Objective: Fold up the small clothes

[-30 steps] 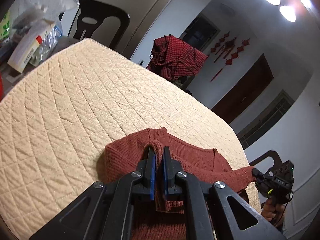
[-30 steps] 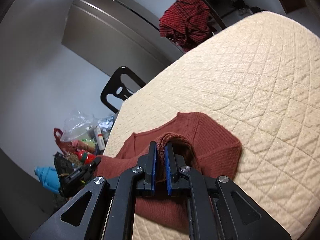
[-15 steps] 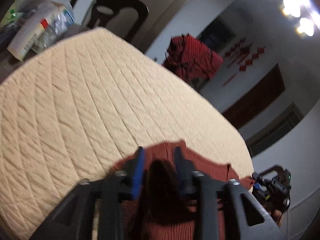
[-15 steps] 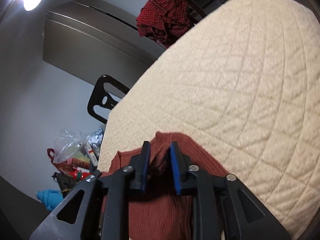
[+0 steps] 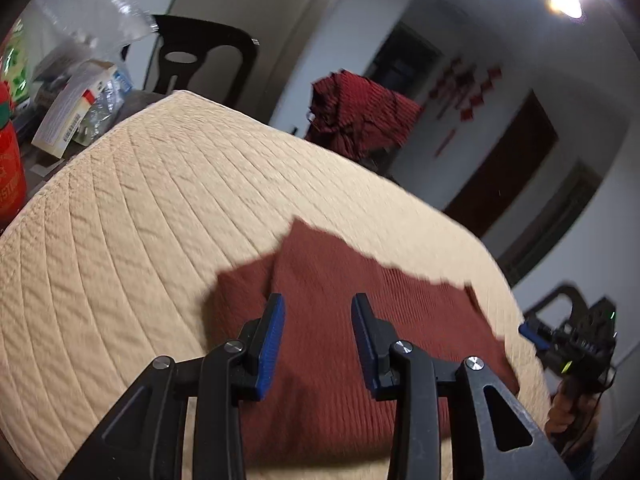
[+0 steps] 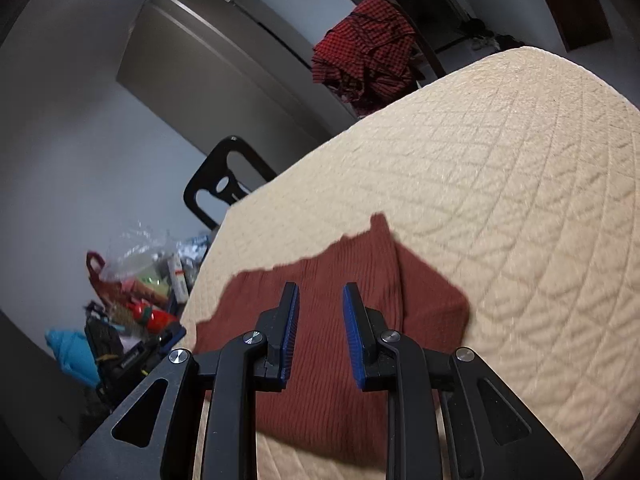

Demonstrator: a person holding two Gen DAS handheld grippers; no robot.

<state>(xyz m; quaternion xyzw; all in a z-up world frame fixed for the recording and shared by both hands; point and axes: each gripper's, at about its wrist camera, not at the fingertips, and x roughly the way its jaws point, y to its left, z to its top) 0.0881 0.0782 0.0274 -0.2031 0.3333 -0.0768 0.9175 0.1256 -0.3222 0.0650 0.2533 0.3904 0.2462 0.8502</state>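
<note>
A rust-red ribbed knit garment [image 5: 360,320] lies folded and flat on the beige quilted table cover [image 5: 140,240]. My left gripper [image 5: 318,300] hovers over its left part, open, with only flat cloth showing between the blue pads [image 5: 272,332]. In the right wrist view the same garment [image 6: 320,380] lies under my right gripper [image 6: 321,288], which is also open with nothing pinched. A folded layer's edge [image 6: 396,276] runs just right of its fingers. At the right edge of the left wrist view, the right gripper [image 5: 576,344] shows in a hand.
A red checked cloth [image 5: 360,120] hangs over something beyond the table's far edge. A black chair [image 5: 200,60] stands at the far left corner. Bags, boxes and a red bottle [image 5: 10,168] crowd the left side. The table cover [image 6: 520,200] stretches bare to the right.
Both grippers were shut on raised folds of the red garment; now both have let go and stand open. The cloth has dropped flat, and both views have shifted slightly.
</note>
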